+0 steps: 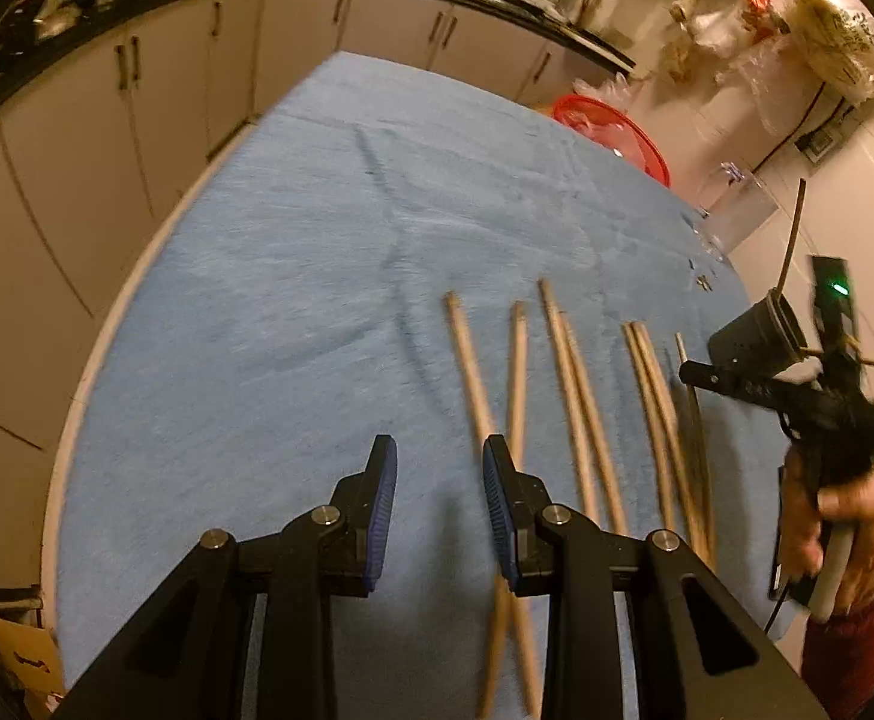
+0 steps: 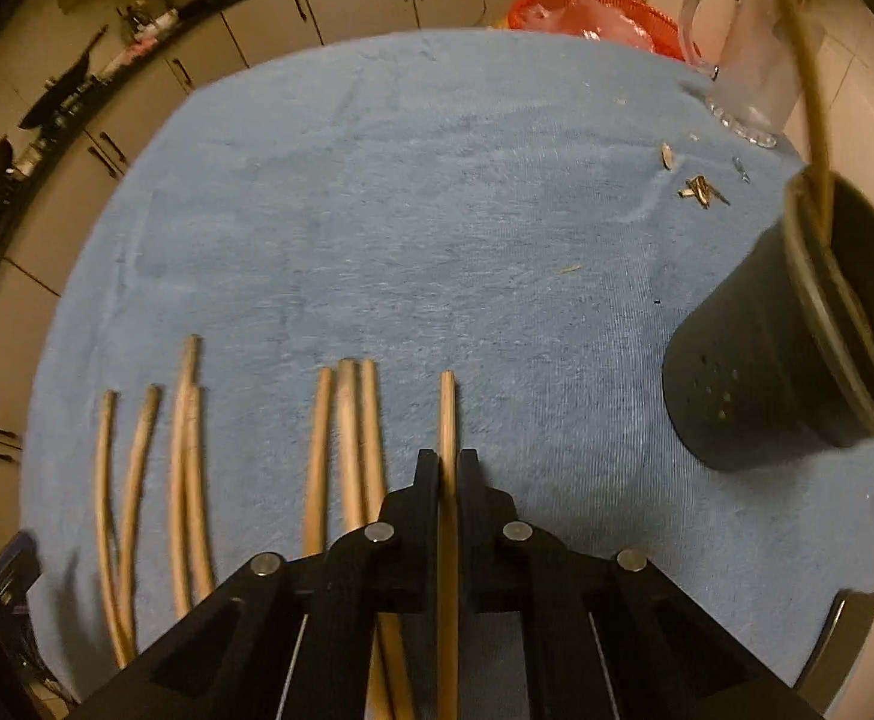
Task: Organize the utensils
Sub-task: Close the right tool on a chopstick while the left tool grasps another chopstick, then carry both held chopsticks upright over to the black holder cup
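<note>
Left gripper [image 1: 439, 474] open, empty, over crossed chopsticks [image 1: 499, 414]. Right gripper [image 2: 447, 468] clamped on lone chopstick [image 2: 447, 414], long axis along the fingers; holder [image 2: 754, 360] sits right of it, probably tipped, right hand nearer.

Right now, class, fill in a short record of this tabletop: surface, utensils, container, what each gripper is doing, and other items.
surface: blue towel-like cloth over the table
utensils: long pale wooden chopsticks lying loose in a rough row
container: dark grey perforated plastic utensil holder, tilted, at least one stick inside
right gripper: shut on a single wooden chopstick at the row's right end
left gripper: open, above two crossed chopsticks, holding nothing
other items: red plastic basin, clear glass jug, small metal bits
</note>
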Demonstrator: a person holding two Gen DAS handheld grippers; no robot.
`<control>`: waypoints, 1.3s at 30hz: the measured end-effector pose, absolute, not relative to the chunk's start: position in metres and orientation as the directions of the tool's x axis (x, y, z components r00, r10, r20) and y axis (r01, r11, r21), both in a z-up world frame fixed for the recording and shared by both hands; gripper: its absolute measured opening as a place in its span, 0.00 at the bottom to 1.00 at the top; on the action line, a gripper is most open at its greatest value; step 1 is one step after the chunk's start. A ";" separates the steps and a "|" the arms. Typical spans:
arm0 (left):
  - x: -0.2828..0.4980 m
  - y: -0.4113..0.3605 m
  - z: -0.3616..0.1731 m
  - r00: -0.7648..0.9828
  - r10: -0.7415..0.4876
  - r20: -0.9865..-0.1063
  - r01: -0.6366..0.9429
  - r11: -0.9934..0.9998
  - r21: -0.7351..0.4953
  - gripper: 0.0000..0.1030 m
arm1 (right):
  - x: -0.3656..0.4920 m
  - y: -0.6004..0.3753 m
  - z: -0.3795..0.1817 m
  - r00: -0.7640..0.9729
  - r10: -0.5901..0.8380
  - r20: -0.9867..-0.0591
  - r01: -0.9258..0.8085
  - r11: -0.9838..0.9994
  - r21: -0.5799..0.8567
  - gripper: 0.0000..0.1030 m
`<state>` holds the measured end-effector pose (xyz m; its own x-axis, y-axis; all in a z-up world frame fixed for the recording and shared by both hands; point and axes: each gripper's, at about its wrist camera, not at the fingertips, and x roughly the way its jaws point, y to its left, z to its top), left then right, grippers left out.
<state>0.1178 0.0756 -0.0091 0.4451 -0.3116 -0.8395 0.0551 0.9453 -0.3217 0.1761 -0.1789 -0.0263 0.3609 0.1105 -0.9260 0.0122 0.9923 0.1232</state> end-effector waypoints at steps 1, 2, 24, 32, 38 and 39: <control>0.125 0.069 -0.009 0.436 -0.324 -0.839 0.074 0.943 -0.325 0.29 | 0.169 -0.179 -0.020 0.382 0.116 -0.917 0.008 0.992 0.129 0.06; 0.132 0.063 -0.009 0.424 -0.322 -0.846 0.079 0.944 -0.319 0.29 | 0.161 -0.179 -0.010 0.409 0.125 -0.904 0.002 0.990 0.138 0.06; 0.172 0.026 -0.001 0.472 -0.194 -0.860 0.015 0.977 -0.213 0.06 | 0.083 -0.179 0.057 0.590 0.307 -0.747 -0.125 0.949 0.290 0.06; 0.079 0.028 0.093 0.693 -0.300 -0.655 0.133 0.947 -0.293 0.06 | 0.031 -0.181 0.093 0.738 0.314 -0.597 -0.181 0.945 0.273 0.06; 0.045 0.014 0.117 0.755 -0.301 -0.583 0.184 0.950 -0.252 0.06 | -0.002 -0.180 0.108 0.803 0.334 -0.494 -0.223 0.936 0.271 0.06; 0.040 0.013 0.119 0.761 -0.297 -0.576 0.183 0.951 -0.248 0.06 | -0.008 -0.180 0.111 0.812 0.341 -0.474 -0.235 0.934 0.269 0.06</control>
